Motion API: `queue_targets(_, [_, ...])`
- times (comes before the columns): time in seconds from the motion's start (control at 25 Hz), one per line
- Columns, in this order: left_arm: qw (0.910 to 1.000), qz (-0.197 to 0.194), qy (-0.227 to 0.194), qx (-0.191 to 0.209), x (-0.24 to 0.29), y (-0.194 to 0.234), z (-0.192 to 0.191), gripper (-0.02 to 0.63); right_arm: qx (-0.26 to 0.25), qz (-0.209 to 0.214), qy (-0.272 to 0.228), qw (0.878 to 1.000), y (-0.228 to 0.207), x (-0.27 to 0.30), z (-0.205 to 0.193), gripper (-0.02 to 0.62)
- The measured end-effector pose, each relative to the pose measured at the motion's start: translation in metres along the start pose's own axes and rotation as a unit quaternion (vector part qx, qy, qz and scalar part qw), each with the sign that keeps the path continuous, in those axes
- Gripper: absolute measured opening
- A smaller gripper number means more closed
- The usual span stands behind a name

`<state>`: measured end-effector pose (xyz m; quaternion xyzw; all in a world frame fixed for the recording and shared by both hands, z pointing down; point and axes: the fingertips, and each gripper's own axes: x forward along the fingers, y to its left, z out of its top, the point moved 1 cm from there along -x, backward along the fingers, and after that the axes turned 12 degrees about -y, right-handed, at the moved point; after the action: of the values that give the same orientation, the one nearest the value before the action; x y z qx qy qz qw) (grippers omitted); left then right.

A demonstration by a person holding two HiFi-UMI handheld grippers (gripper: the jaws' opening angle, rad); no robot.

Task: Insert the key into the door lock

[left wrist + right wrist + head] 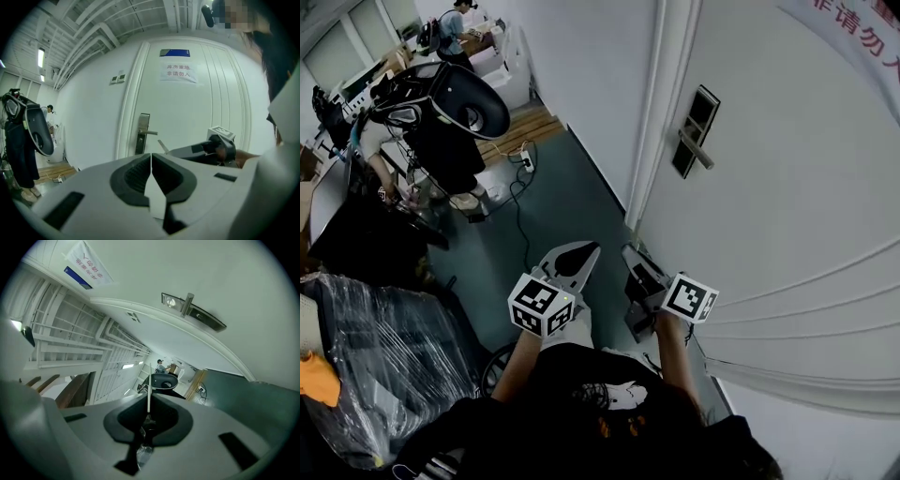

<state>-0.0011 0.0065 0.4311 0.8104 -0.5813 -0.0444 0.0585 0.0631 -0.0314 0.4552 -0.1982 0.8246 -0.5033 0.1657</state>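
The white door (787,187) fills the right of the head view, with a dark lock plate (696,131) and its lever handle (697,150). My right gripper (630,253) is well short of the lock and lower, shut on a key. The key's thin blade (149,387) stands edge-on between the jaws in the right gripper view, with the lock plate (194,314) far above it. In the left gripper view the blade (162,146) sticks out of the right gripper (199,150) toward the lock plate (142,133). My left gripper (584,253) (151,158) is shut and empty beside it.
A paper sign (178,72) hangs high on the door. To the left stand a dark seat-like shape on a stand (455,98), a plastic-wrapped bundle (375,356) and cables (520,202) on the teal floor. A person (455,33) works at the far back.
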Motion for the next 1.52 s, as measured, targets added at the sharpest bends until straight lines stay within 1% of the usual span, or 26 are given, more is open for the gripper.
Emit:
queue_targets(0.12, [1.0000,-0.006,-0.001,-0.003,0.015,0.031,0.003,0.012,-0.005,-0.013,0.000,1.000,-0.010,0.031,0.006,0.021])
queue_targets(0.28, [0.9999,-0.016,0.004,0.002,0.036,0.079,0.012,0.012,0.003,-0.013,-0.004,1.000,-0.014,0.080,0.013,0.021])
queue_targets(0.36, [0.9998,-0.021,0.003,0.002,0.045,0.101,0.017,0.012,-0.002,-0.021,-0.002,1.000,-0.018,0.104,0.016,0.021])
queue_targets(0.64, [0.9996,-0.025,0.009,-0.012,0.075,0.180,0.026,0.012,0.008,-0.038,0.005,0.999,-0.029,0.184,0.018,0.021])
queue_targets(0.84, [0.9990,-0.038,0.010,-0.023,0.102,0.230,0.038,0.012,0.003,-0.056,-0.007,0.998,-0.036,0.229,0.034,0.021])
queue_targets(1.0, [0.9965,-0.076,0.020,-0.028,0.128,0.241,0.037,0.012,0.000,-0.070,-0.038,0.997,-0.043,0.245,0.053,0.021])
queue_targets(1.12, [0.9931,-0.111,0.024,-0.029,0.146,0.244,0.035,0.012,-0.001,-0.083,-0.063,0.995,-0.051,0.252,0.062,0.021])
queue_targets(1.24, [0.9897,-0.137,0.026,-0.033,0.160,0.245,0.035,0.012,-0.002,-0.089,-0.084,0.992,-0.051,0.255,0.069,0.021])
queue_targets(1.4, [0.9824,-0.177,0.034,-0.049,0.172,0.228,0.032,0.012,-0.007,-0.126,-0.109,0.986,-0.056,0.236,0.077,0.021])
queue_targets(1.52, [0.9756,-0.208,0.039,-0.058,0.171,0.209,0.024,0.012,-0.006,-0.143,-0.133,0.981,-0.060,0.216,0.073,0.020])
